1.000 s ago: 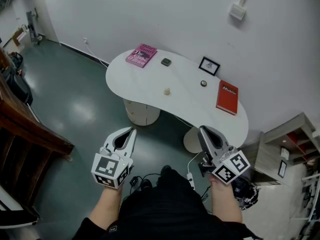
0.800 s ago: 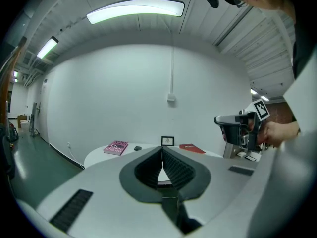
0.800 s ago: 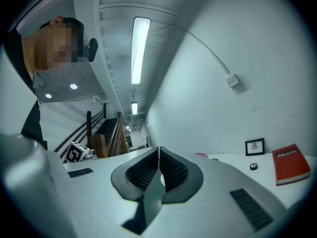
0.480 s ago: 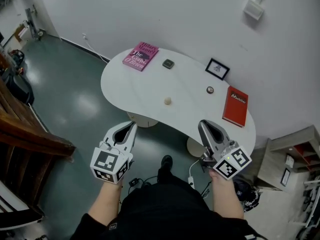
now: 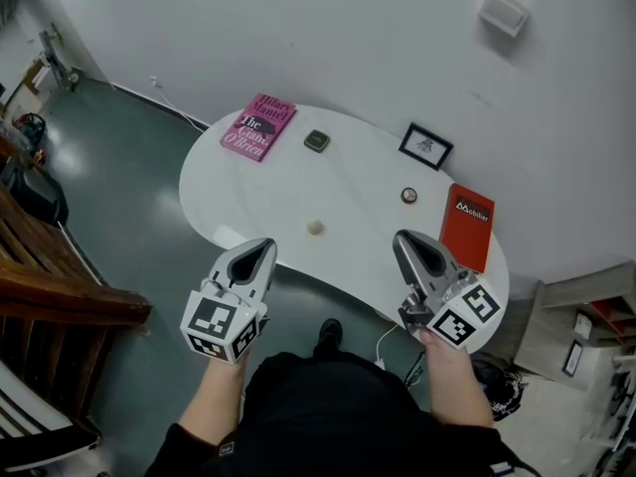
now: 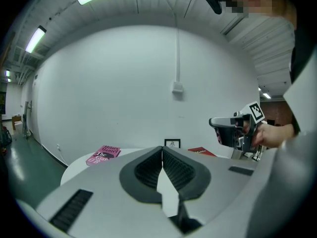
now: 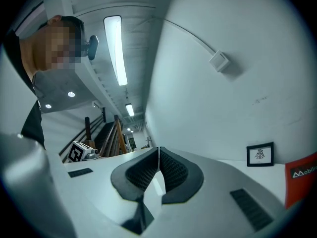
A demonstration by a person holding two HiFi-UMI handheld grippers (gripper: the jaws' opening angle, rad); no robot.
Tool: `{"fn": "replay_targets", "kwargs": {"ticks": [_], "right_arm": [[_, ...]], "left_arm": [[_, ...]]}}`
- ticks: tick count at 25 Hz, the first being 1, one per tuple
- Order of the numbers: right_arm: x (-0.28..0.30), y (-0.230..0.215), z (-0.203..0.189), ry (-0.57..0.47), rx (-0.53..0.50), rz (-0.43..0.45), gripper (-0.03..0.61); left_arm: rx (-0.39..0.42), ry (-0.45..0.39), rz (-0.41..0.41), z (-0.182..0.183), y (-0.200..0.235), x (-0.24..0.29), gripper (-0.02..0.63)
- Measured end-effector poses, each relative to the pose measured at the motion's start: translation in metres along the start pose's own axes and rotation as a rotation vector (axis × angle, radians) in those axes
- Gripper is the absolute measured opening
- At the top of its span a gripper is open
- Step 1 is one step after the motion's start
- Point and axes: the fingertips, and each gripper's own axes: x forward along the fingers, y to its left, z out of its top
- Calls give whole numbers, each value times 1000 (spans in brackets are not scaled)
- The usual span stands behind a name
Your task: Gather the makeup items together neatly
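- At the bottom of the frame, we hold two grippers close to the front edge of the desk [image 5: 260, 193].
- The left gripper [image 5: 261, 253], lower left of centre, has its jaws pressed together with nothing between them.
- The right gripper [image 5: 405, 244], lower right of centre, is likewise closed and empty.
- Beyond them, the white curved desk fills the middle of the frame.
- Nearest on it, a small cream round item [image 5: 315, 228] sits alone at centre.
- Further right, a small dark round compact [image 5: 408, 195] lies near a red book [image 5: 467, 227].
- Furthest, at upper centre, a dark square compact [image 5: 317, 141] rests beside a pink book [image 5: 257, 126], and a framed picture [image 5: 425, 146] stands at upper right.
- We judge the gathering has not begun: the three makeup pieces lie well apart, and all of them are left to bring together.
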Motion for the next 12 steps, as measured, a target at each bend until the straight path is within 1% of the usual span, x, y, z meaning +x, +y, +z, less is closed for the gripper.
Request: {"fn": "replay_targets", "kwargs": {"ticks": [3, 8, 12], "right_arm": [[5, -7, 0, -6, 6, 10, 37], [16, 0, -2, -5, 9, 33, 37], [30, 2, 3, -7, -10, 31, 37]], "left_arm": [[8, -4, 13, 5, 2, 4, 14], [-5, -5, 42, 5, 20, 0, 14], [4, -28, 21, 15, 31, 11, 14]]}}
